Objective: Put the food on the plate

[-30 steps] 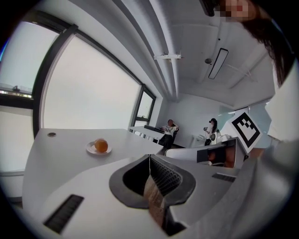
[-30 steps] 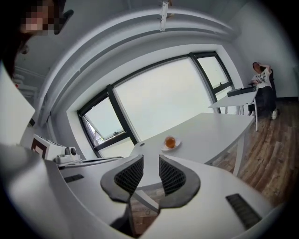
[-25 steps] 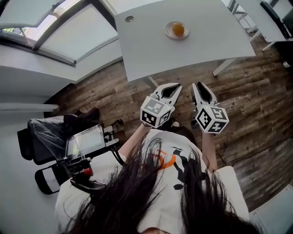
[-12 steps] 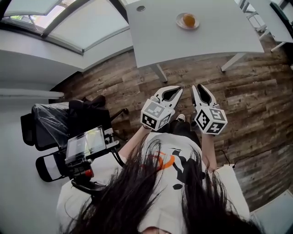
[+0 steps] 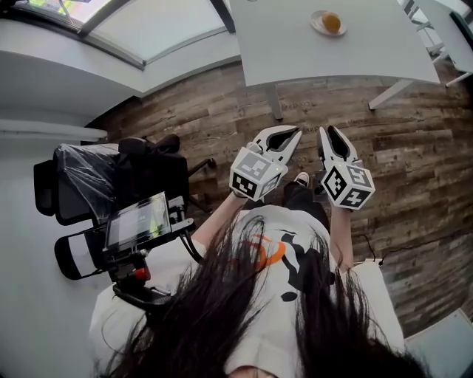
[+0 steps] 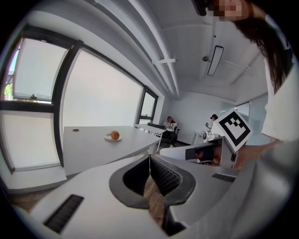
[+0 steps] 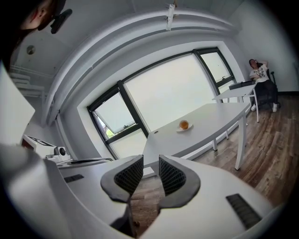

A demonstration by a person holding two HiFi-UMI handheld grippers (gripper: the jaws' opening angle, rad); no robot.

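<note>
An orange round food (image 5: pixel 332 22) sits on a small white plate (image 5: pixel 319 25) on the grey table (image 5: pixel 332 55), far ahead of me at the top of the head view. Both grippers hang over the wood floor, well short of the table. My left gripper (image 5: pixel 294 133) is shut with its tips touching and nothing in it. My right gripper (image 5: pixel 328 131) is shut and empty, with only a slim gap between its pads. The left gripper view has the food (image 6: pixel 114 135) and plate (image 6: pixel 110 138) beyond the left gripper (image 6: pixel 149 157). The right gripper view has the food (image 7: pixel 184 124) past the right gripper (image 7: pixel 150 163).
A plastic-covered office chair (image 5: pixel 85 188) and a stand with a screen (image 5: pixel 137 225) are at my left. Table legs (image 5: pixel 275 102) stand ahead on the wood floor (image 5: pixel 414 170). More desks (image 5: pixel 451 29) are at the right. A seated person (image 6: pixel 169 125) is in the far background.
The table and plate have slid toward the top right of the head view and look farther off. Both grippers stay side by side before my body, jaws unchanged.
</note>
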